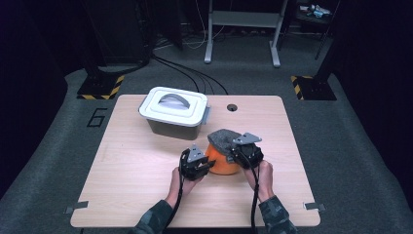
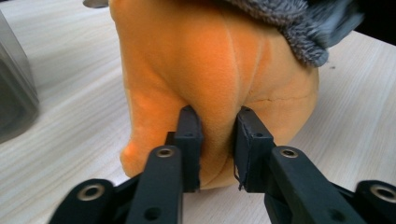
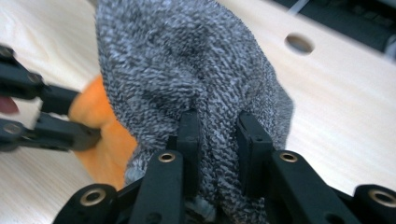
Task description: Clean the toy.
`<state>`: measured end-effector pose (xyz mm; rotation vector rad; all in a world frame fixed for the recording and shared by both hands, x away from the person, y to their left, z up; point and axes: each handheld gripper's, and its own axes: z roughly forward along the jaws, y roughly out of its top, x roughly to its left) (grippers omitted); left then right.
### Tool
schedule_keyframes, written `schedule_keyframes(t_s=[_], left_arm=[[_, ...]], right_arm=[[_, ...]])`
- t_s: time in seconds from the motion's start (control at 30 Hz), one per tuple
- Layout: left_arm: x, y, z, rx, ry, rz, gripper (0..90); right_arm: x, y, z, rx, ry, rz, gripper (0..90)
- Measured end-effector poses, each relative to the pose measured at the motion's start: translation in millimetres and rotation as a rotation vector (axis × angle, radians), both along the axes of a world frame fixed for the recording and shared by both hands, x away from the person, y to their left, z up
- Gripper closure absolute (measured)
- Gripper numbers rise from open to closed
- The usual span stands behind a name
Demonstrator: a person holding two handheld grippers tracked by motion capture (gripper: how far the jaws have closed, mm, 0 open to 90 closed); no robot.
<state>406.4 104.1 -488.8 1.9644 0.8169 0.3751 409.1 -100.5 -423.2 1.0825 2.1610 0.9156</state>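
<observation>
Colours and patterns on the table

Table (image 1: 146,161): pale wood, fine straight grain. Plush (image 2: 210,60): bright orange, plain, with faint seams. Cloth (image 3: 187,70): grey, flecked light and dark in a looped knit. Box (image 1: 170,127): dark grey body; lid (image 1: 173,106) white with a light grey handle. Left gripper (image 2: 215,142) and right gripper (image 3: 215,140): black jaws with silver rivets. Sleeves (image 1: 277,219): green camouflage. Floor (image 1: 341,146): dark grey, with yellow-and-black hazard stripes (image 1: 114,87) at the stand feet.
</observation>
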Motion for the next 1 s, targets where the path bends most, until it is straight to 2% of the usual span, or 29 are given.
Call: schedule_keyframes(t_s=[0.03, 0.13, 0.2, 0.3, 0.4, 0.47, 0.57, 0.63, 0.73, 0.83, 0.9, 0.97, 1.0], left_arm=[[0.2, -0.1, -0.1, -0.001, 0.003, -0.001, 74.8], [2.8, 3.3, -2.1, -0.018, 0.022, 0.007, 76.2], [3.5, 4.9, -2.9, -0.033, 0.029, 0.01, 76.4], [4.9, 4.1, -3.4, -0.041, 0.026, 0.012, 76.3], [5.0, 2.3, -1.2, -0.029, 0.025, -0.004, 76.2], [5.6, 1.6, -1.2, -0.041, 0.027, -0.008, 76.0], [6.2, 2.8, -1.1, -0.036, 0.031, -0.013, 75.7], [7.1, 4.5, -1.7, -0.04, 0.031, -0.008, 75.5], [7.8, 6.0, -1.7, -0.039, 0.032, -0.017, 75.2], [7.9, 5.8, -2.3, -0.038, 0.028, -0.022, 75.2], [8.6, 6.6, -3.0, -0.04, 0.033, -0.017, 75.2], [9.3, 7.0, -3.7, -0.043, 0.035, -0.009, 75.3], [9.5, 7.3, -3.8, -0.043, 0.031, -0.005, 75.3]], right_arm=[[-2.3, 3.8, 2.5, -0.005, -0.001, 0.008, 73.8], [-1.2, 13.5, -2.5, -0.094, 0.005, 0.016, 73.9], [4.1, 8.2, -7.4, -0.081, 0.02, 0.012, 74.0], [10.6, -9.0, -13.9, -0.051, 0.06, -0.039, 74.0], [9.7, -21.5, -19.2, -0.049, 0.092, -0.072, 73.9], [8.9, -25.9, -20.0, -0.046, 0.105, -0.08, 73.2], [8.9, -30.6, -18.8, -0.006, 0.107, -0.052, 67.0], [10.5, -35.7, -14.1, 0.034, 0.116, -0.024, 56.0], [15.1, -43.9, -6.9, 0.148, 0.129, 0.018, 36.4], [22.7, -38.0, -5.3, 0.171, 0.129, 0.049, 31.0], [28.7, -33.0, -9.1, 0.17, 0.149, 0.054, 37.9], [32.9, -31.8, -15.8, 0.216, 0.174, 0.06, 56.0], [32.9, -32.0, -16.8, 0.209, 0.165, 0.059, 62.0]])
